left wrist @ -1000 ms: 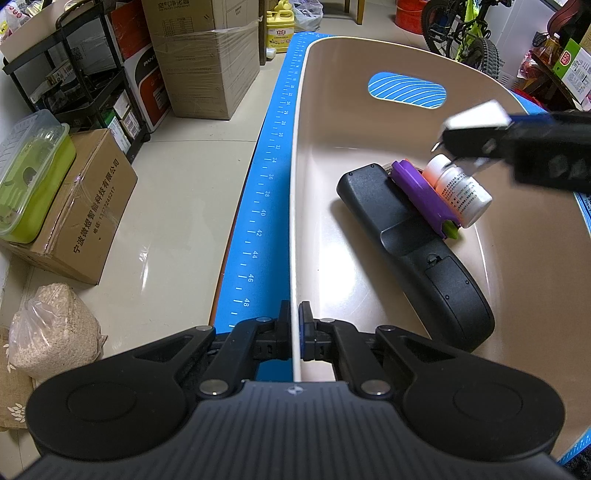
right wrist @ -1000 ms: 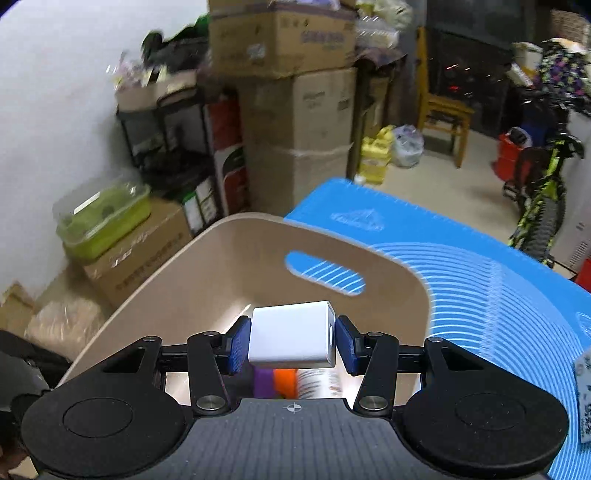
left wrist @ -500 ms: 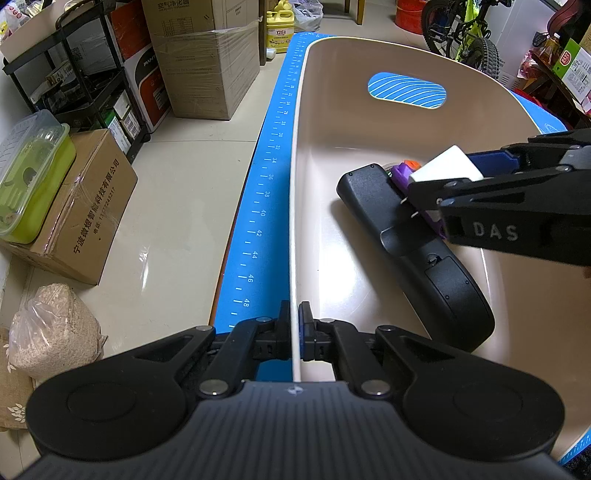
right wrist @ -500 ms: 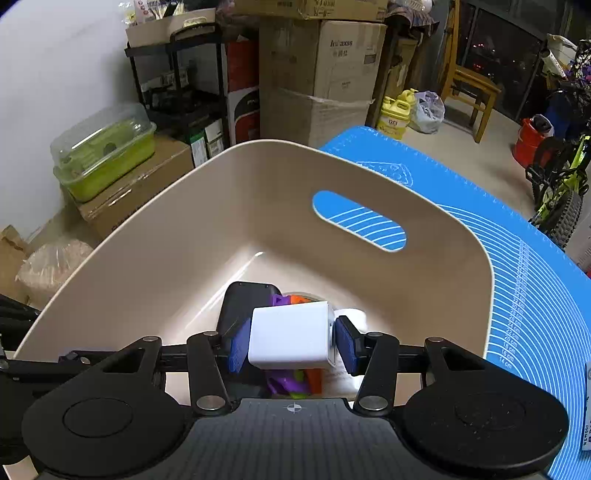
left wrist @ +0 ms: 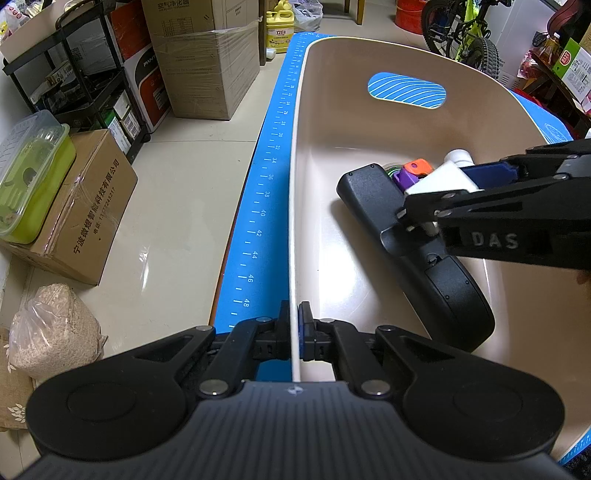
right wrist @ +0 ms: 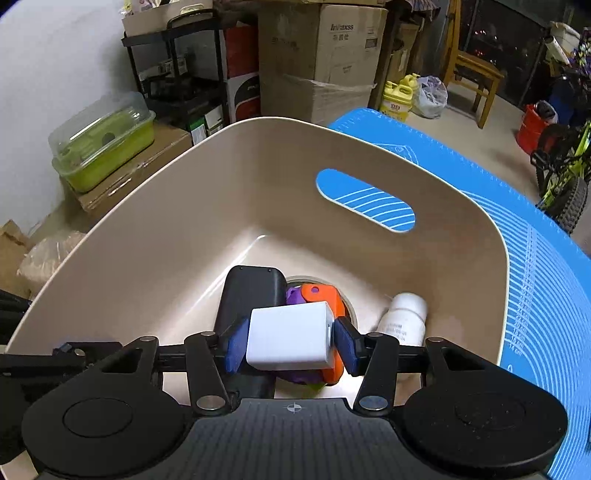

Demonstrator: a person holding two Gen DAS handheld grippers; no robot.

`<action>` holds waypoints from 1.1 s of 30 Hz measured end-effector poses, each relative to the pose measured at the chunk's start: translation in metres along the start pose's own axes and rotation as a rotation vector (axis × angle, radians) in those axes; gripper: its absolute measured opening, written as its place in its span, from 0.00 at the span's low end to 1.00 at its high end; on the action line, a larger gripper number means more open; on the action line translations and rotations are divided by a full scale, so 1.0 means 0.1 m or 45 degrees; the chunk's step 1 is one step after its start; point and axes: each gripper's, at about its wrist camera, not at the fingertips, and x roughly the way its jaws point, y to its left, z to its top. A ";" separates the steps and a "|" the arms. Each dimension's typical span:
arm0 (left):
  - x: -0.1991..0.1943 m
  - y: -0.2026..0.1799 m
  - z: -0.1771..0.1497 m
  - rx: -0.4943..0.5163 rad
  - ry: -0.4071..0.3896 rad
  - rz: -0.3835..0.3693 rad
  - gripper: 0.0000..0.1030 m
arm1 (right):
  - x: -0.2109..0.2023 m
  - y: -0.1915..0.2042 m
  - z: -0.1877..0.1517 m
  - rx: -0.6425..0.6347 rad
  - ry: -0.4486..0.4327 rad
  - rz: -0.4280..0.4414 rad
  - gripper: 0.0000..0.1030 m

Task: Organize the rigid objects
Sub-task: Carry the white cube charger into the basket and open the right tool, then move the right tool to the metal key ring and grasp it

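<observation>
A beige tub (left wrist: pixel 332 66) (right wrist: pixel 184 206) stands on a blue mat (left wrist: pixel 266 192) (right wrist: pixel 546 280). In it lie a long black device (left wrist: pixel 436 280) (right wrist: pixel 251 291), a purple and orange piece (right wrist: pixel 317 295) (left wrist: pixel 413 171) and a white bottle (right wrist: pixel 404 317) (left wrist: pixel 460 157). My left gripper (left wrist: pixel 294 332) is shut on the tub's near-left rim. My right gripper (right wrist: pixel 290 341) is shut on a white block (right wrist: pixel 290 341) (left wrist: pixel 439 181) and holds it low inside the tub, just above the purple and orange piece.
Left of the mat is the floor with cardboard boxes (left wrist: pixel 85 214), a green lidded container (left wrist: pixel 29 173), a bag of grain (left wrist: pixel 51 328) and a black shelf rack (left wrist: pixel 88 85). A bicycle (left wrist: pixel 465 33) and a chair (right wrist: pixel 472 77) stand behind.
My right gripper has carried the white block from above the tub's rim down into the tub, over the objects. The left gripper has kept its hold on the rim.
</observation>
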 end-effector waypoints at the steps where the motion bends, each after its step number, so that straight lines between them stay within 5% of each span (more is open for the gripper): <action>1: 0.00 0.00 0.00 0.000 0.000 0.000 0.05 | -0.02 0.00 0.00 0.002 -0.010 0.003 0.60; 18: 0.01 0.00 0.00 -0.001 0.000 -0.003 0.05 | -0.83 -0.60 -0.32 0.273 -0.281 -0.021 0.62; 24: 0.01 0.00 0.00 0.000 0.000 -0.002 0.05 | -1.15 -0.91 -0.49 0.363 -0.344 -0.114 0.66; 33: 0.01 0.00 0.00 -0.001 0.000 -0.004 0.04 | -1.10 -1.29 -0.96 0.452 -0.236 -0.224 0.66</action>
